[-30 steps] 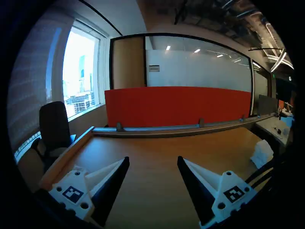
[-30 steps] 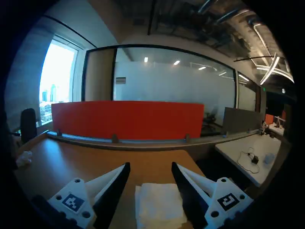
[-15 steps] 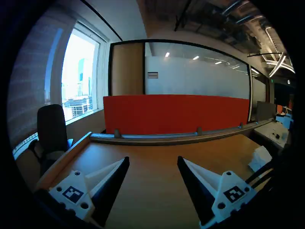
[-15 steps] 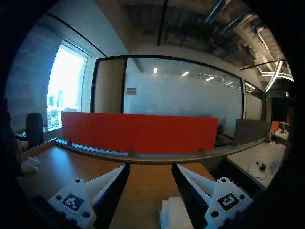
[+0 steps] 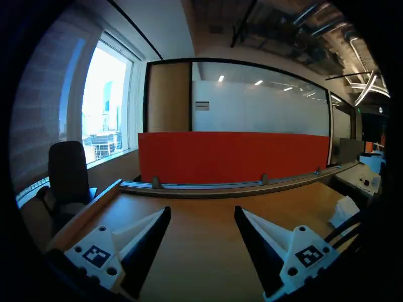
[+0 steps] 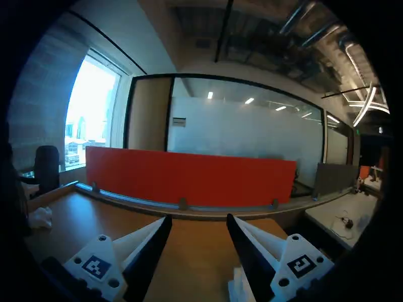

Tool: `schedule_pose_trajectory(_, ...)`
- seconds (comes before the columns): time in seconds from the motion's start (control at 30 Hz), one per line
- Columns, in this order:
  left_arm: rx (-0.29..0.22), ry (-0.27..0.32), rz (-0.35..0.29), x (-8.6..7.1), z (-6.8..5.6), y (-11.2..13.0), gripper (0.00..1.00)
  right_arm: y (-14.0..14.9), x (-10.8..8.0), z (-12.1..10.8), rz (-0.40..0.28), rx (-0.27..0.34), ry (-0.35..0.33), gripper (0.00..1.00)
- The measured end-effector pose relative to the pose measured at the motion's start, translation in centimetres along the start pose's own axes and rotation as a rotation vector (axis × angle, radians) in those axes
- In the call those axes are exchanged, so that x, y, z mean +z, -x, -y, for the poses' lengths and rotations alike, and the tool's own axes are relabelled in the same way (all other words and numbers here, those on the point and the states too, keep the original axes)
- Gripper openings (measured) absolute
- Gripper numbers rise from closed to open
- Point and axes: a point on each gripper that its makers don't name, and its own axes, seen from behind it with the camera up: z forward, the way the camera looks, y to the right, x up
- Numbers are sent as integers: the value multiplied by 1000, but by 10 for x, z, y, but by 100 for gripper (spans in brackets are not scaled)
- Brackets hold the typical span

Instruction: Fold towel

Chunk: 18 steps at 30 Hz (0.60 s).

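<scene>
Daylight comes from the window (image 5: 106, 116) at left, blown out to white. Ceiling lights (image 5: 221, 78) make small hot spots. The ceiling above is dim. The wooden desk (image 5: 201, 236) is warm-toned with a soft sheen. Inner faces of the left gripper (image 5: 201, 208) fingers are near black, in shade. Fisheye bowing curves the red partition (image 5: 231, 156). Focus is sharp at centre.

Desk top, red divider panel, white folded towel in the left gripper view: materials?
Orange-brown desk top: wood or wood-look laminate, smooth with a faint sheen; grain too blurred to settle which. Red divider panel: flat, matte, uniform colour; fabric-covered or painted board, cannot tell. White folded towel: soft matte cloth or paper, layered folds at its edge.
</scene>
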Motion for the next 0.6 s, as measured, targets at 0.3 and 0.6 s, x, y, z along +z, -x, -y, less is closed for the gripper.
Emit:
schedule_pose_trajectory(0.3,4,-13,-51,2,5,-7,93,1,5,13,18,22,-22,83)
schedule_pose_trajectory(0.6,29,-43,-68,-4,21,17,93,6,2,21,36,27,-28,83)
